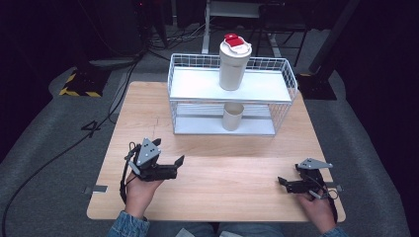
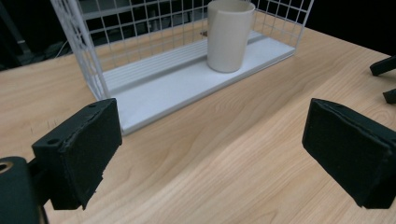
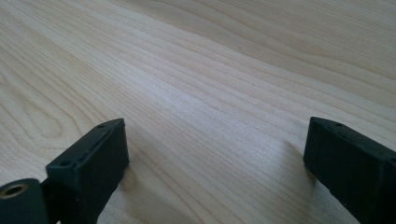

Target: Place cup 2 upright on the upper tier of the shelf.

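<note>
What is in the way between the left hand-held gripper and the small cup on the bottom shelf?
Nothing visible. Between the open left hand-held gripper and the small cream cup without a lid lies bare light wooden table. The white wire shelf rack is open on this front side.

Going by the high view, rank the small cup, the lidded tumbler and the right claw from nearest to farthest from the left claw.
From the left claw:
1. Small cup, ahead and to the right, on the lower shelf of the wire rack.
2. Right claw, across the table's near edge. Its gap looks larger than the cup's, though not by much.
3. Lidded tumbler, on the top shelf, farthest back.
</note>
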Demonstrator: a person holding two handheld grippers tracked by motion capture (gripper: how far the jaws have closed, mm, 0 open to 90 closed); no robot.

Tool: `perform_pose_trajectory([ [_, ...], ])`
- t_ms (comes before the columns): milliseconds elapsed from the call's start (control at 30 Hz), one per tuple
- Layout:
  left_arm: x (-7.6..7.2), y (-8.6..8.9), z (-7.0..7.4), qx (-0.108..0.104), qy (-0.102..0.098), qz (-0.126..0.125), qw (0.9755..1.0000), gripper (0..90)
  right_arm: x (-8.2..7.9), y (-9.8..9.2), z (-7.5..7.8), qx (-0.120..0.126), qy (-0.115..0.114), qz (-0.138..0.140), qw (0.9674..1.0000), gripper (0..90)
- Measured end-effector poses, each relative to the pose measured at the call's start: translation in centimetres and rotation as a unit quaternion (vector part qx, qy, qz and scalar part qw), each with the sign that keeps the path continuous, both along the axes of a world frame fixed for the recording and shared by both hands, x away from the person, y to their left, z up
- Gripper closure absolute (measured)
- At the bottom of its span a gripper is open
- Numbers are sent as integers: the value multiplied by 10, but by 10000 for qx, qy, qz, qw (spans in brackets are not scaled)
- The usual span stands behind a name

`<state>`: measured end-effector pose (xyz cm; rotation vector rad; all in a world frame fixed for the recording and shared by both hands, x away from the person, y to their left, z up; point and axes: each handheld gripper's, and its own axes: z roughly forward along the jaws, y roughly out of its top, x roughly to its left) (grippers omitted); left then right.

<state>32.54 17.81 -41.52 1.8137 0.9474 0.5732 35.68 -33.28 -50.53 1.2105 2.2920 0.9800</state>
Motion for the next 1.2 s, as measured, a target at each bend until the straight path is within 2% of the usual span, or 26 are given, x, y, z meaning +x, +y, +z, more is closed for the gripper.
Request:
perform_pose_trajectory([
  [100, -1, 4, -12, -39, 128, 139, 9998, 72, 0, 0, 0, 1, 1, 1, 10000, 69],
  [200, -1, 8, -26, -38, 371, 209, 9991, 77, 0, 0, 0, 2, 1, 2, 10000, 69],
  [433, -1, 13, -51, 374, 682, 284, 9966, 87, 0, 0, 0, 1, 1, 3, 10000, 69],
  [567, 0, 15, -61, 613, 890, 222, 9939, 89, 0, 0, 0, 1, 0, 3, 10000, 69],
  [600, 1, 15, -63, 619, 967, 194, 9932, 90, 0, 0, 0, 1, 0, 4, 10000, 69],
  [667, 3, 15, -68, 716, 1163, 170, 9905, 89, 0, 0, 0, 1, 0, 3, 10000, 69],
  [833, 6, 15, -76, 939, 1337, 275, 9862, 95, 0, 0, 0, 2, 0, 3, 10000, 69],
  [900, 6, 16, -78, 955, 1326, 345, 9860, 114, 0, 0, 0, 3, 1, 2, 10000, 69],
  [1000, 8, 20, -81, 1103, 1470, 380, 9822, 116, 0, 0, 0, 2, -1, 4, 10000, 69],
  [1100, 8, 22, -87, 1098, 1596, 438, 9801, 108, 0, 0, 0, 3, 0, 3, 10000, 69],
  [1200, 9, 26, -90, 1047, 1633, 452, 9800, 86, 0, 0, 0, 2, -1, 1, 10000, 69],
])
